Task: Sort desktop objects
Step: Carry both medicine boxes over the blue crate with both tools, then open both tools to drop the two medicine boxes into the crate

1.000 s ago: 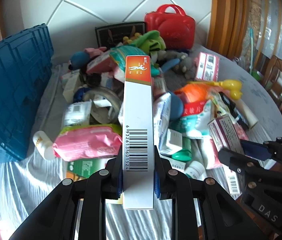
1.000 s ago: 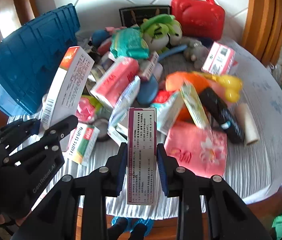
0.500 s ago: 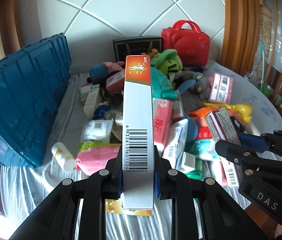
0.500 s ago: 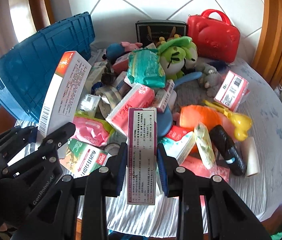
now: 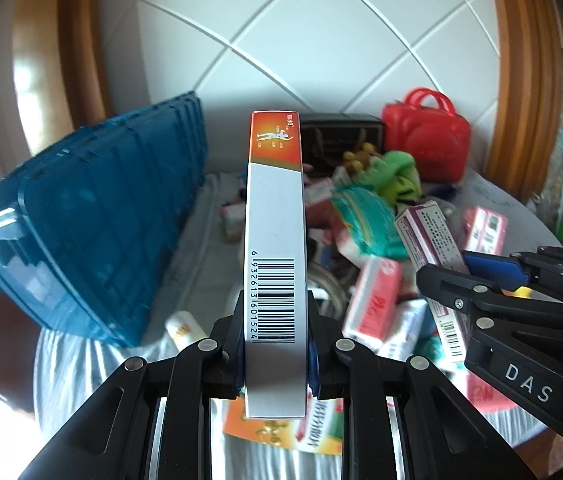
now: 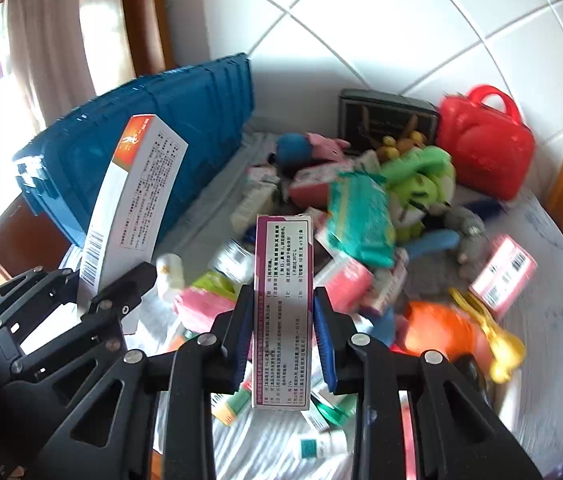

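Observation:
My left gripper (image 5: 275, 300) is shut on a tall white box with an orange top and a barcode (image 5: 275, 240), held upright above the table. It also shows in the right wrist view (image 6: 129, 208). My right gripper (image 6: 283, 300) is shut on a white and purple medicine box (image 6: 283, 308), held upright; that box also shows in the left wrist view (image 5: 429, 236). Both are raised over a pile of mixed objects (image 6: 361, 248) on the round table (image 6: 553, 312).
A blue plastic crate (image 5: 93, 240) lies tilted at the left. A red toy case (image 5: 427, 142), a black box (image 6: 385, 120) and a green plush toy (image 6: 417, 180) stand at the back. The tiled wall is behind.
Both grippers have risen and pulled back from the pile with their boxes still held. The table's objects look smaller and farther.

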The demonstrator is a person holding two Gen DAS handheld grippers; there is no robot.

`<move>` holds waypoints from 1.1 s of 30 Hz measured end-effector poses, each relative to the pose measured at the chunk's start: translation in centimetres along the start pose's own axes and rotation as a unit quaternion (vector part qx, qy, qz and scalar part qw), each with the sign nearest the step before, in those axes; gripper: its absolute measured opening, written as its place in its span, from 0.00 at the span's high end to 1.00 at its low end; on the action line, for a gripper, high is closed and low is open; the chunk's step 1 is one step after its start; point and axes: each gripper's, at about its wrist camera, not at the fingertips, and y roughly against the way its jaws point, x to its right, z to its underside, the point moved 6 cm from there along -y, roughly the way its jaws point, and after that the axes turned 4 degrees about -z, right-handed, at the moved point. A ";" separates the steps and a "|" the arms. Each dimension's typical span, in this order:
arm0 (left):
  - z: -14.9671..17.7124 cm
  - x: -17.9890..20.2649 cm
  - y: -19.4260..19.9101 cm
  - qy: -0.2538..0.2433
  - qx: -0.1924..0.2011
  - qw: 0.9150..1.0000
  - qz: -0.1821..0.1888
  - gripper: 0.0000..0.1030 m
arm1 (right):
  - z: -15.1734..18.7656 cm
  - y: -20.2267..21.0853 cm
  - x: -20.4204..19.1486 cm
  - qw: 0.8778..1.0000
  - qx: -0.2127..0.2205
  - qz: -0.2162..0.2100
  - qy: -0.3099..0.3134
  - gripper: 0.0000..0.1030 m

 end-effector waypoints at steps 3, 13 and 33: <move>-1.0 -2.0 0.4 0.016 0.006 1.000 -0.017 0.79 | -2.4 0.0 -1.6 1.000 0.016 -0.012 0.023 0.73; -7.2 -10.4 2.1 0.046 0.069 0.995 -0.047 0.79 | -11.8 0.4 -9.0 0.994 0.074 -0.029 0.068 0.73; -17.7 -36.9 -4.4 0.088 0.093 0.984 -0.123 0.78 | -30.0 -8.9 -30.6 0.981 0.128 -0.081 0.122 0.72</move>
